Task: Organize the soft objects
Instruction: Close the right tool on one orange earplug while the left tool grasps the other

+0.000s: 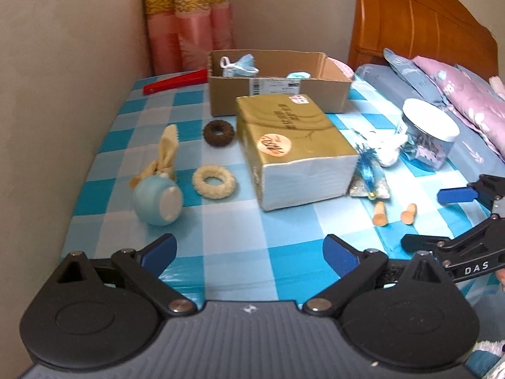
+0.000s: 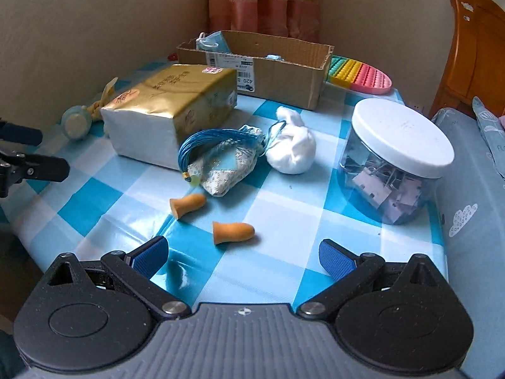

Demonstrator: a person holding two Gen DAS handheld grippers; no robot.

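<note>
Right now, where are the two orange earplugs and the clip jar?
Near earplug [image 2: 233,232], right wrist view, on its body.
Far earplug [image 2: 187,206], right wrist view, on its middle.
Clip jar [image 2: 401,132], right wrist view, on its white lid.

A blue-and-white checked tablecloth [image 2: 284,221] is covering the table, which is standing in a corner against beige walls [image 1: 63,63]. Pink curtains [image 1: 189,15] with a gold band are hanging behind it. A clear jar [image 2: 394,170] with a white lid is sitting near the right edge, holding binder clips. A red flat tool [image 1: 175,82] is lying at the back left, beside the wall. A rainbow pop-it mat [image 2: 363,75] is lying at the back right. Just beside the table, a bed is standing with a wooden headboard [image 1: 419,22], a grey-blue sheet [image 2: 467,189] and a pink flowered pillow [image 1: 467,94] lying on it.
</note>
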